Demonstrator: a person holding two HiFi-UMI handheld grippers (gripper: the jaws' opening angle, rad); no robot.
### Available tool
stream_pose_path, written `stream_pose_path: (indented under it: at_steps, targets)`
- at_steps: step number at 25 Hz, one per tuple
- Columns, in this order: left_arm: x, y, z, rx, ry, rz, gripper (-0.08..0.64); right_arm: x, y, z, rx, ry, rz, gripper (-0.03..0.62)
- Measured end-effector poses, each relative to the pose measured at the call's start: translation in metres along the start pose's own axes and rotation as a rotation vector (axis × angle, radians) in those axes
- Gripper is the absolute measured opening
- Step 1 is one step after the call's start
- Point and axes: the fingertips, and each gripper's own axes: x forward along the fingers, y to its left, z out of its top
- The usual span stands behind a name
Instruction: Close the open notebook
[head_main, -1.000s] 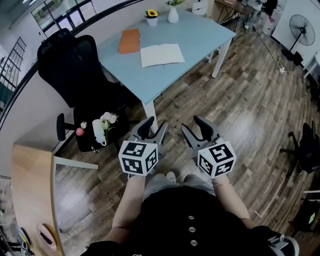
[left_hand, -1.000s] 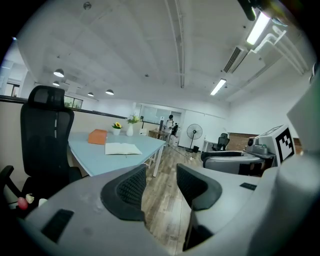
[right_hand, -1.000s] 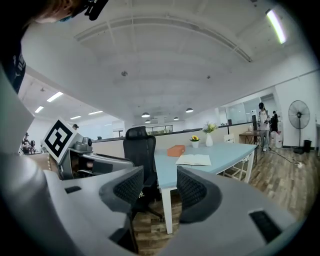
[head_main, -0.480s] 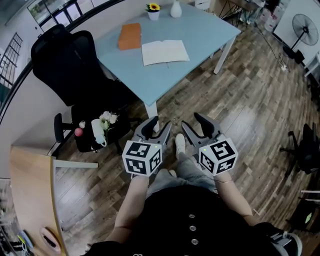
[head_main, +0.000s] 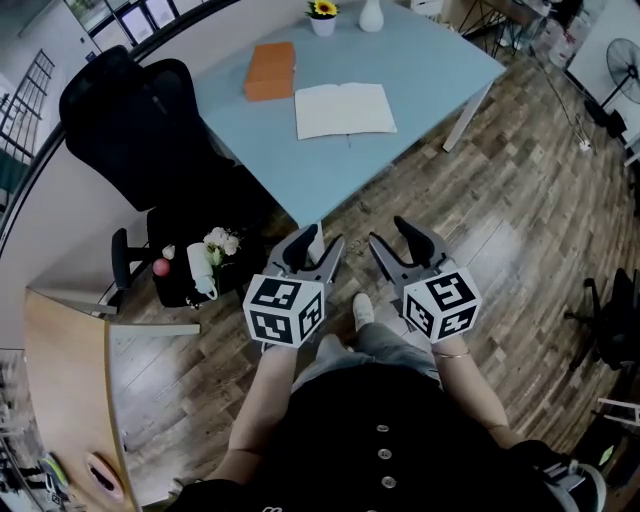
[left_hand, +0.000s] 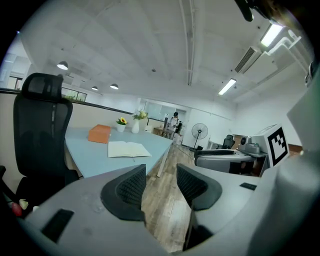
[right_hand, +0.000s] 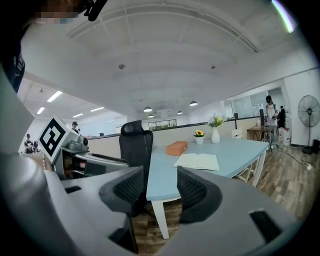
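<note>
On blue table (head_main: 440, 60), notebook (head_main: 345, 110) open, long axis left-right; left tool (head_main: 308, 246) & right tool (head_main: 395, 240) spread, empty

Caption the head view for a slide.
Left gripper and right gripper, jaws open and empty, held before a pale blue table bearing an open white notebook.

Bright, even ceiling-lamp light; sharp pictures with strong fisheye bending at edges.

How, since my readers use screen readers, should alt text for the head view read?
A white open notebook lies flat on a light blue rectangular table, beside a closed orange book. A person holds the left gripper and right gripper over wooden floor, jaws apart and empty. A black office chair stands left of the table.
</note>
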Motion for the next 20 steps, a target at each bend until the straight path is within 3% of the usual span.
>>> stream_pose_path:
  at_steps: [14,20]
  targets:
    - [0.093,0.036,0.053,-0.018,-0.046,0.089,0.172,0.066,-0.084,0.035,-0.041,-0.009,0.097,0.196]
    - [0.114,0.040,0.060,-0.038,-0.044,0.119,0.172,0.086,-0.103,0.042,-0.027,0.002,0.148,0.200]
